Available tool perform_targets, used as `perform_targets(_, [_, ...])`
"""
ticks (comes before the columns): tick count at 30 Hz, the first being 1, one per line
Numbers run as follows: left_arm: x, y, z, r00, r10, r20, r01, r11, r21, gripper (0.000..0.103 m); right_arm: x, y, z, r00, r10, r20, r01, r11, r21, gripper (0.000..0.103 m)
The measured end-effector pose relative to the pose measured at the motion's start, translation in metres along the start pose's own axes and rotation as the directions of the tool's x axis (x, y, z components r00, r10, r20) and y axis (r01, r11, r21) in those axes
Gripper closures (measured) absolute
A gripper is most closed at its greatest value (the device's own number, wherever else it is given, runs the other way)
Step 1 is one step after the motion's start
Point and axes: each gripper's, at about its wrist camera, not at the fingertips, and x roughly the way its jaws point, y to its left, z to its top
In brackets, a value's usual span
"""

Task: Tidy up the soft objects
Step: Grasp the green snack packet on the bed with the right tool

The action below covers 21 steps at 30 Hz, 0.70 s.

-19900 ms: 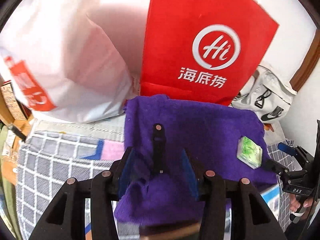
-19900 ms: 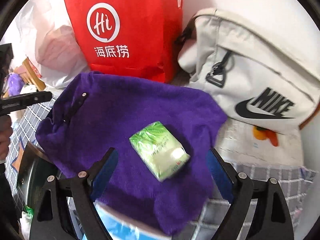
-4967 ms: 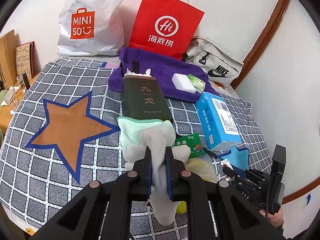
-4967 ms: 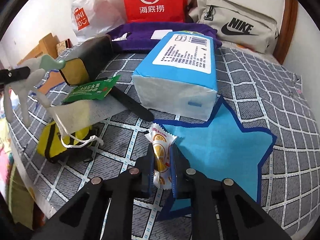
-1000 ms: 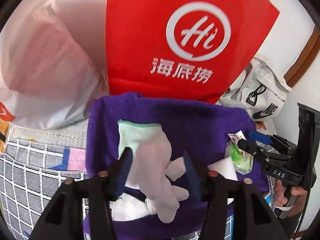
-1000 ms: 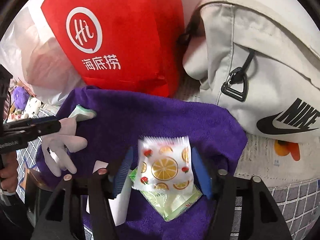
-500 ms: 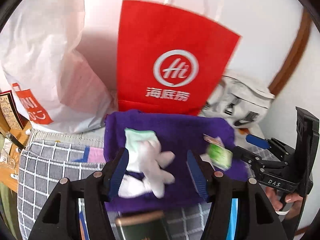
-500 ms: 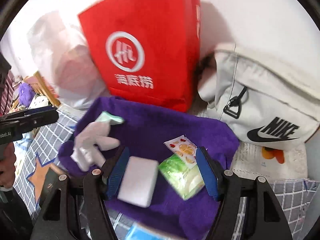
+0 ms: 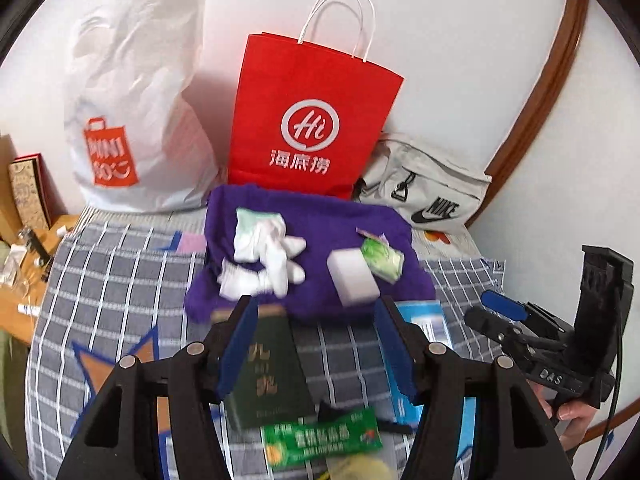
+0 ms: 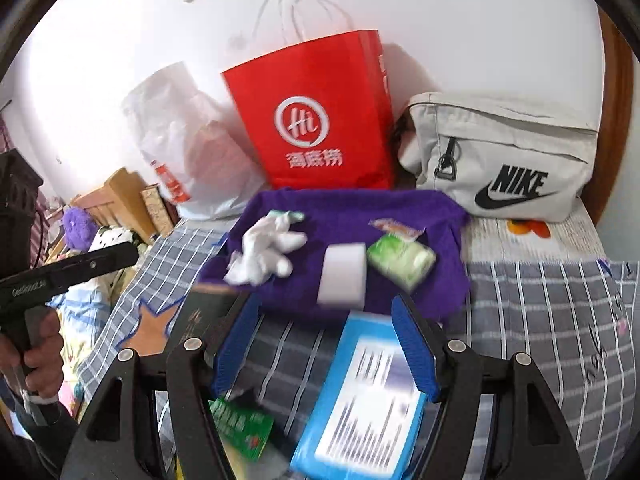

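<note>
Right wrist view: both grippers' fingers spread, empty; white pouch point(image 10: 504, 164) reads NIKE, red bag point(image 10: 320, 116) "Hi".

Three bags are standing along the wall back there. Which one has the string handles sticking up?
The red paper bag in the middle. Its white loop handles rise above its top edge; the white plastic bag and the grey Nike bag show no such handles.

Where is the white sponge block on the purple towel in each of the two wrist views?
Left wrist: the white sponge block lies right of centre, on the purple towel's near right part.
Right wrist: the block is at centre, just beyond the open fingers.
Shared landmark: the green tissue pack touching its right side.
</note>
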Motion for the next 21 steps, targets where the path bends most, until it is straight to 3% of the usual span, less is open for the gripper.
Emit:
perform_targets(9, [-0.014, 0.004, -0.066, 0.999, 0.026, -0.048, -0.025, 1.000, 0.006, 0.044, -0.012, 0.028, -0.072, 0.998, 0.005, -0.055, -0.010, 0.997, -0.078, 0.035])
perform_targets(13, [-0.011, 0.011, -0.094, 0.996, 0.057, -0.071, -0.057, 0.998, 0.006, 0.044, -0.006, 0.032, -0.100, 0.994, 0.042, -0.105, -0.050, 0.996, -0.076, 0.045])
perform_targets(21, [0.005, 0.033, -0.130, 0.991, 0.040, -0.127, -0.046, 0.998, -0.045, 0.044, 0.024, 0.050, -0.122, 0.981, 0.090, -0.170, -0.101, 0.993, -0.057, 0.050])
